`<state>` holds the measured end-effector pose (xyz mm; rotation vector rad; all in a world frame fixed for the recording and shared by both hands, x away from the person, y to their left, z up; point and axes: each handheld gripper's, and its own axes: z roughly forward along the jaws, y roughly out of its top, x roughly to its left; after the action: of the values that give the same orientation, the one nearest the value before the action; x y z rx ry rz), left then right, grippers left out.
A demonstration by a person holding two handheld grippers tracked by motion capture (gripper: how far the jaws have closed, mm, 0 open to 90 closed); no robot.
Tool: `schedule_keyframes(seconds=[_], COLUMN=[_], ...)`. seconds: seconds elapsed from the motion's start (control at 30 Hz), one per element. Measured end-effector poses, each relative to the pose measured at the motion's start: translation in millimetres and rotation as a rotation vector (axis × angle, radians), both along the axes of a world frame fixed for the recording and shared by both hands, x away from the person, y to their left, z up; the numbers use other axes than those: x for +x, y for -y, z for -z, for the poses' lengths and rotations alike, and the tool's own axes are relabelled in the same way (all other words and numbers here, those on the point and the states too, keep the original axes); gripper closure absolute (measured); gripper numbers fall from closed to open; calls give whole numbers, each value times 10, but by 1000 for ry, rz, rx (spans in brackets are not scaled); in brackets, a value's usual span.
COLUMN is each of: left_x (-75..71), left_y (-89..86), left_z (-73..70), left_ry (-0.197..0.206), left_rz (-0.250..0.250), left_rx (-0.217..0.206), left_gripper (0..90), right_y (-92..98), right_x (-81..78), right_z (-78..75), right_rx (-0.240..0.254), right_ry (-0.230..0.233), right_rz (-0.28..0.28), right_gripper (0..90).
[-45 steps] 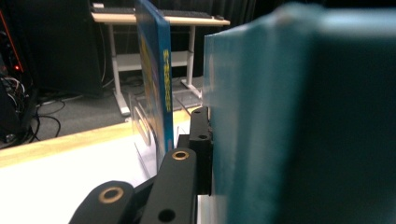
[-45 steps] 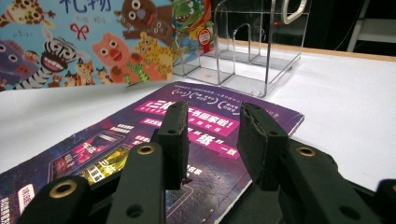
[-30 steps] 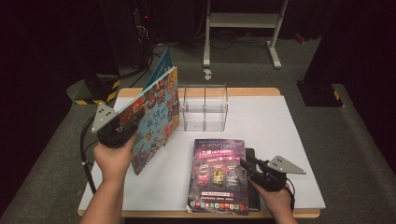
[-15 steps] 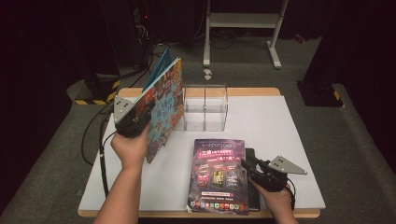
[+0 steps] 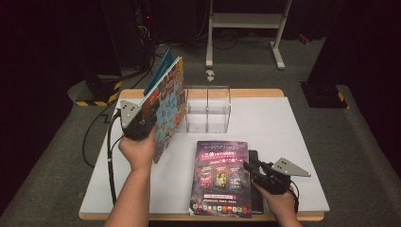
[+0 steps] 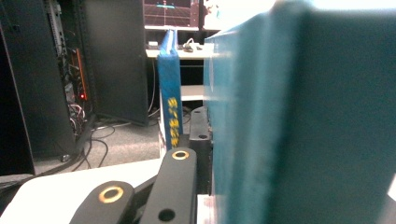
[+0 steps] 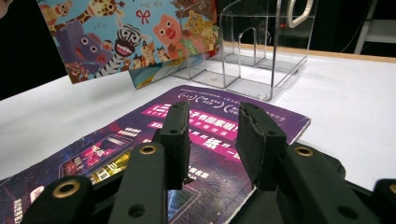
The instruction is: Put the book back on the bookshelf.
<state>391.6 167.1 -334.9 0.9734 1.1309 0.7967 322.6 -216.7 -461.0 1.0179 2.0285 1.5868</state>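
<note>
My left gripper (image 5: 142,124) is clamped on the cartoon-animal picture book (image 5: 168,106) — the jaws pinch its lower edge, and in the left gripper view its teal back cover (image 6: 299,116) stands right against my jaw. I hold the book tilted up off the white table (image 5: 265,118), its top leaning away from me, just left of the clear acrylic organizer (image 5: 208,109) and close beside it; I cannot tell whether they touch. My right gripper (image 5: 253,169) rests low at the near right of the table, over the right edge of the purple magazine (image 5: 220,177), which lies flat in front of the organizer. In the right gripper view those jaws stand partly apart with nothing between the pads (image 7: 177,135) — only the magazine cover beneath them.
</note>
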Motion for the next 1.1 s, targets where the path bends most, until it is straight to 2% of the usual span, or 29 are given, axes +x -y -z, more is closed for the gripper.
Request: schedule_keyframes(seconds=[0.17,0.33,0.43,0.73,1.1], left_x=[-39,-41,-23,82,267], left_y=[55,110,117,168,227], left_z=[73,88,78,56,120], left_ry=[-10,-10,-6,3,9], left_rz=[12,3,-3,-23,-50], left_rx=[10,30,16,15,-1], left_gripper=[812,811,811,811,811], right_y=[-11,-16,-12,-1,-2], right_x=[-3,-4,-3,-4,-2], right_z=[0,1,1,-3,8], right_rx=[-2,-3,-2,1,0], right_ry=[-2,0,-2,1,-3], right_rz=[-1,-3,-1,-1,-5], right_gripper=[637,639,639,640,643])
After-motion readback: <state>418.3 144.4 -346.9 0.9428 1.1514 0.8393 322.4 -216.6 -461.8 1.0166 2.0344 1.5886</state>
